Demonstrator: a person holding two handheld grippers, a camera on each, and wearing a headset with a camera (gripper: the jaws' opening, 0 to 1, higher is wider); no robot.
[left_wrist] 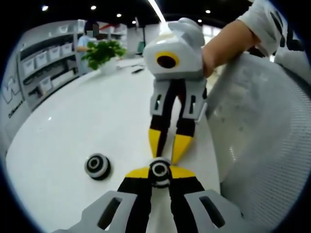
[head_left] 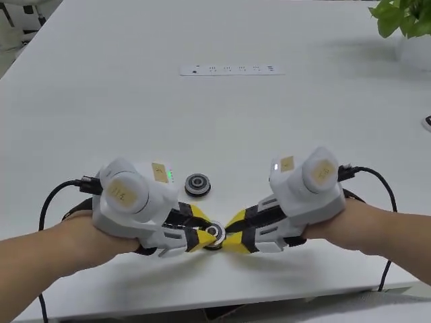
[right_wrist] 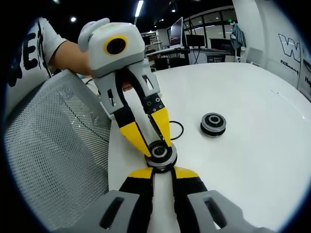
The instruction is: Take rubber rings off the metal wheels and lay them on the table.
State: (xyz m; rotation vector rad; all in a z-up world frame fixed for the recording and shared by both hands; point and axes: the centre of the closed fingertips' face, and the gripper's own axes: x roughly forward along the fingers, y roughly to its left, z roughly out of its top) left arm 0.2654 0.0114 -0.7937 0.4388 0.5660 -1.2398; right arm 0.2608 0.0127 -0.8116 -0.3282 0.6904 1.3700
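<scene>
White surface (head_left: 222, 114), with a power strip (head_left: 231, 69) at its far side. At the near edge the left tool (head_left: 201, 237) and right tool (head_left: 230, 238) meet tip to tip on a small metal wheel (head_left: 213, 233), which has a silvery hub, a dark centre and a black rubber band round the rim. The left tool's jaws pinch it. The right tool's jaws stand narrow against its rim, but whether they grip cannot be told. A second wheel (head_left: 198, 184) of the same look lies flat just beyond the left tool.
</scene>
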